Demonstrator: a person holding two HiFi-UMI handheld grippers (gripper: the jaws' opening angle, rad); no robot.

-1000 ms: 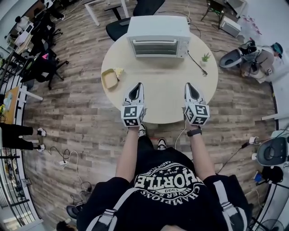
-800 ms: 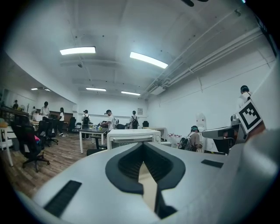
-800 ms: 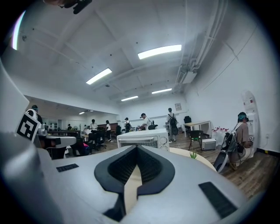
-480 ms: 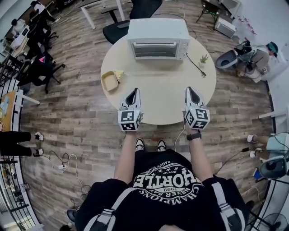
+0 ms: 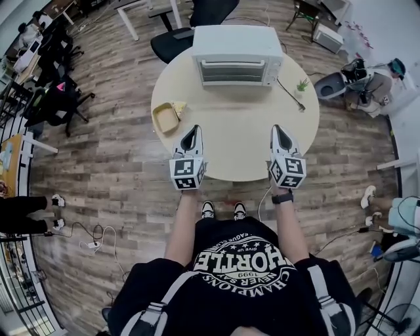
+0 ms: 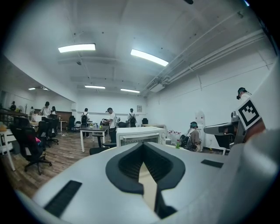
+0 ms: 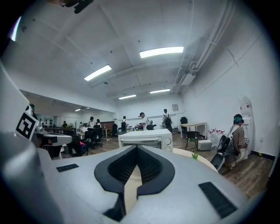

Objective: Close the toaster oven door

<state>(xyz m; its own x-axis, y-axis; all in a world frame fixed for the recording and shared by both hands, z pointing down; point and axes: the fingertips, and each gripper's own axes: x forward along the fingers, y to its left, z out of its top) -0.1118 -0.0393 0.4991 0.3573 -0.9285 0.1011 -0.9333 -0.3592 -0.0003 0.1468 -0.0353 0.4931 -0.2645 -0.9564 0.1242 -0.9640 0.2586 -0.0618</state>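
The white toaster oven point(image 5: 236, 56) stands at the far side of the round table point(image 5: 236, 125), and its glass door looks closed flat against the front. Both grippers hover over the table's near edge, well short of the oven. My left gripper point(image 5: 192, 132) is shut with nothing in it, and so is my right gripper point(image 5: 278, 130). In the left gripper view the oven point(image 6: 139, 135) shows beyond the closed jaws of the left gripper point(image 6: 146, 177). The right gripper view shows the oven point(image 7: 146, 139) past the shut right gripper point(image 7: 132, 175).
A shallow yellow tray point(image 5: 165, 118) with a pale piece point(image 5: 177, 106) beside it lies on the table's left. A small potted plant point(image 5: 301, 84) and a black cable point(image 5: 287, 92) sit to the oven's right. Office chairs point(image 5: 197, 20) stand behind the table; people are at the right.
Both grippers stay shut and roughly in place at the table's near edge. The head view has shifted slightly, so the table and oven sit a little further right.
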